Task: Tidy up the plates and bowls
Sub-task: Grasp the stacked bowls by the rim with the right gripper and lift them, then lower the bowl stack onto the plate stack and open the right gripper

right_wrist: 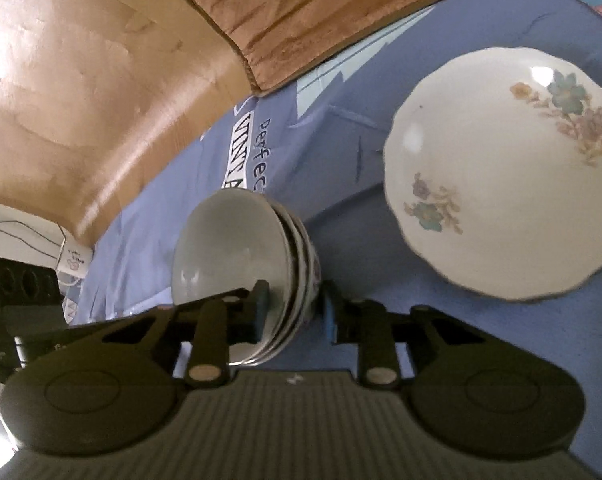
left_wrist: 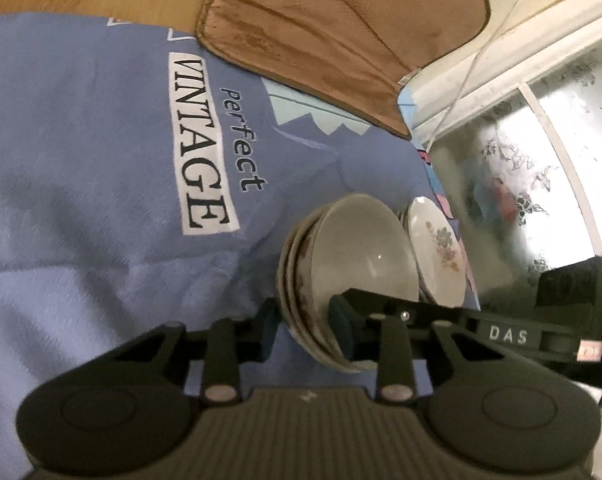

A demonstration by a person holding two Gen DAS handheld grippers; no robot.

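A stack of three nested pale bowls [left_wrist: 353, 264] [right_wrist: 237, 248] rests on a blue cloth [left_wrist: 81, 184] [right_wrist: 361, 92]. My left gripper [left_wrist: 305, 316] is shut on one side of the stack's rims, with one pad inside the top bowl and one outside. My right gripper [right_wrist: 295, 308] is shut on the opposite side of the rims in the same way. Its black housing [left_wrist: 505, 336] shows at the right of the left wrist view. A white floral plate [right_wrist: 501, 176] [left_wrist: 437, 248] lies on the cloth just beside the bowls.
A brown padded mat [left_wrist: 341, 40] [right_wrist: 341, 8] overlaps the far end of the cloth. Shiny wooden surface [right_wrist: 61, 80] lies beyond it. A window with patterned glass [left_wrist: 541, 168] and a white frame borders the cloth's far edge. The cloth carries a "Perfect VINTAGE" print [left_wrist: 201, 144].
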